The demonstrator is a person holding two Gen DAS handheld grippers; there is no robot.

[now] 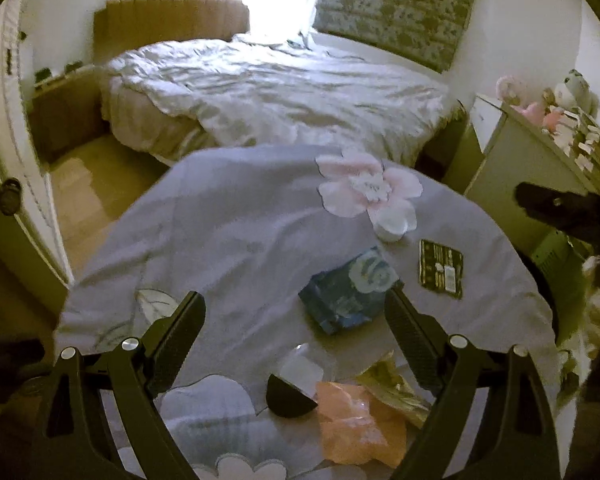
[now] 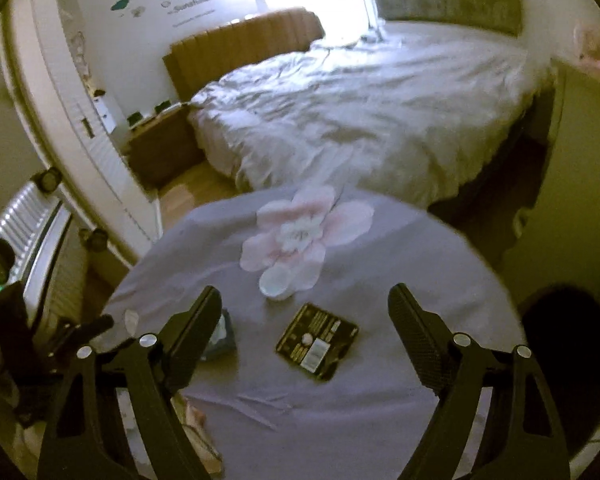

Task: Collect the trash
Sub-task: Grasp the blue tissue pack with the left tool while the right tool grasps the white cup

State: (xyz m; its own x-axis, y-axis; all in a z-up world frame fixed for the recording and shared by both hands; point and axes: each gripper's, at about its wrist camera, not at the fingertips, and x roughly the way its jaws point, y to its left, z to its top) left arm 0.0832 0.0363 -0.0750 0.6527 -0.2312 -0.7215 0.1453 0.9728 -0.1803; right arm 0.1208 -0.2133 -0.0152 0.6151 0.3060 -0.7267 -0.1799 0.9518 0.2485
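Crumpled blue wrapper point(image 1: 346, 290), flat black packet point(image 1: 441, 268), orange wrapper point(image 1: 358, 424), gold wrapper point(image 1: 396, 386), all lying apart

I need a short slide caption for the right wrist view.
Open right tongs above a dark packet on the lilac floral cover.

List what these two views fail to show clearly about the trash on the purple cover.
- Blue packet: right wrist view, mostly hidden behind a finger.
- Black packet: print too small and blurred in both views.
- Orange wrapper: left wrist view, lower edge hidden by the gripper frame.
- Gold wrapper: partly behind the finger.
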